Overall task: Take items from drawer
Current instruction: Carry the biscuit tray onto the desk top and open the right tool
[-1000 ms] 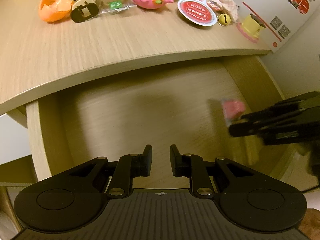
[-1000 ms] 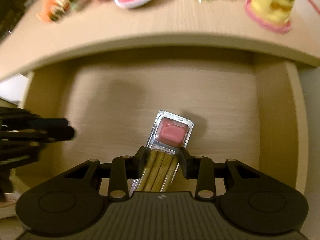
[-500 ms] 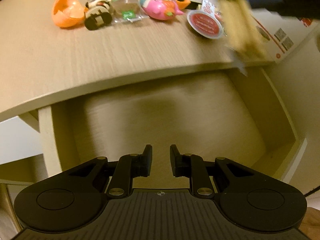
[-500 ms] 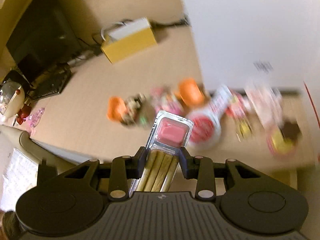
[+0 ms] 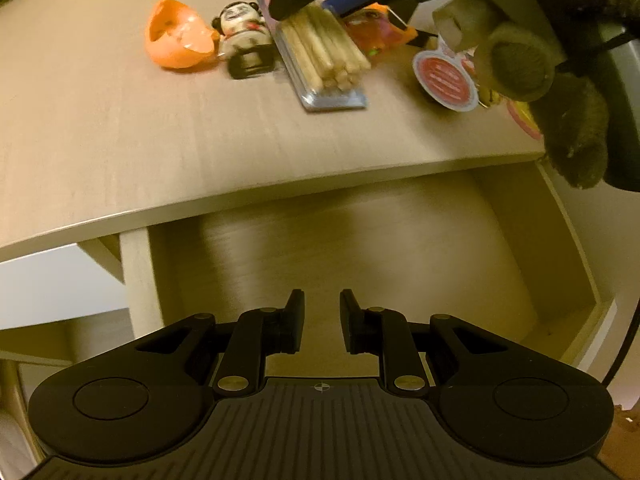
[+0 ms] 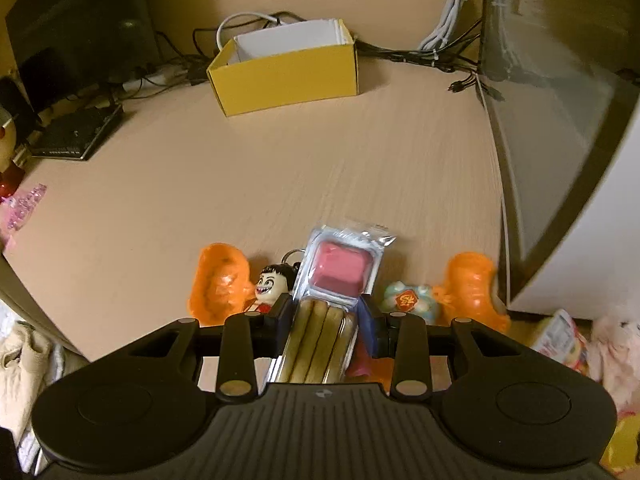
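1. The snack pack is a clear, crinkly plastic tray – pale biscuit sticks in one well, a pink dip square in the other.
2. The right gripper is clamped on the pack's stick end, holding it over the light wood-grain tabletop, above a row of small toys: an orange shell, a grinning figurine.
3. The left gripper hovers over the open drawer, jaws a little apart, nothing between them.
4. The drawer's visible floor is bare laminate – its near part is hidden behind the gripper body.
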### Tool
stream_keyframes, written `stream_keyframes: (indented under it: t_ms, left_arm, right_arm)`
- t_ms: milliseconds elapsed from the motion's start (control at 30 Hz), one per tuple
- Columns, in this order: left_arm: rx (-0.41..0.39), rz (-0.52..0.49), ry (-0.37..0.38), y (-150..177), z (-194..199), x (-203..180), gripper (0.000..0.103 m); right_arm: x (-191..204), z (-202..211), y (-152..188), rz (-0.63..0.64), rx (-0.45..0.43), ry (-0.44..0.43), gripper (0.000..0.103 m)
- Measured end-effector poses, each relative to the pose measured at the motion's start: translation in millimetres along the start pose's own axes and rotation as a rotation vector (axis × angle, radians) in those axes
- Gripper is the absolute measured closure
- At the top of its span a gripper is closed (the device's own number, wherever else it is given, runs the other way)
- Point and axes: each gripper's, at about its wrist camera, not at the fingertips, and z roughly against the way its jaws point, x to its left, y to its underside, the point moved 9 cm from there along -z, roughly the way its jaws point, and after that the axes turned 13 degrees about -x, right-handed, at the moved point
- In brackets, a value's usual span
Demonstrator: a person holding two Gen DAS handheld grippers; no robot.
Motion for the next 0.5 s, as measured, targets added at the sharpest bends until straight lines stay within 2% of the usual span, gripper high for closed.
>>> stream_keyframes:
  t_ms: [67,133,267,367,433,500]
  left_arm:
    - [-0.021,0.007,0.004,-3.4,1.3,0.1,0.082]
    - [-0.048,0.004,0.007,-8.3,3.1,-0.3,0.082]
    - [-0.106,-0.018,0.053,-20.0,8.7,-6.7,0.082]
    - [-0.116,-0.019,0.082,-23.6,7.4,-12.3,0.082]
    - [-0.123,-0.035,0.071,-26.4,9.7,-15.9,0.082]
    - [-0.132,-0.036,0.028,-31.5,11.5,-10.4,0.082]
  right_arm:
    - [1.6,-3.8,-0.7,0.008,-0.008,-0.003,0.066]
    - [-3.1,9.0,-4.4,0.003,-0.038,-0.013,0.054]
    - [-15.0,35.8,-9.1,-0.006,-0.098,-0.007,0.053]
    - [-27.4,59.7,2.1,0.027,-0.126,0.024,0.053]
    - [-35.1,70.4,15.3,0.034,-0.118,0.048,0.053]
    - [-41.6,77.7,28.7,0.001,-0.101,0.060,0.053]
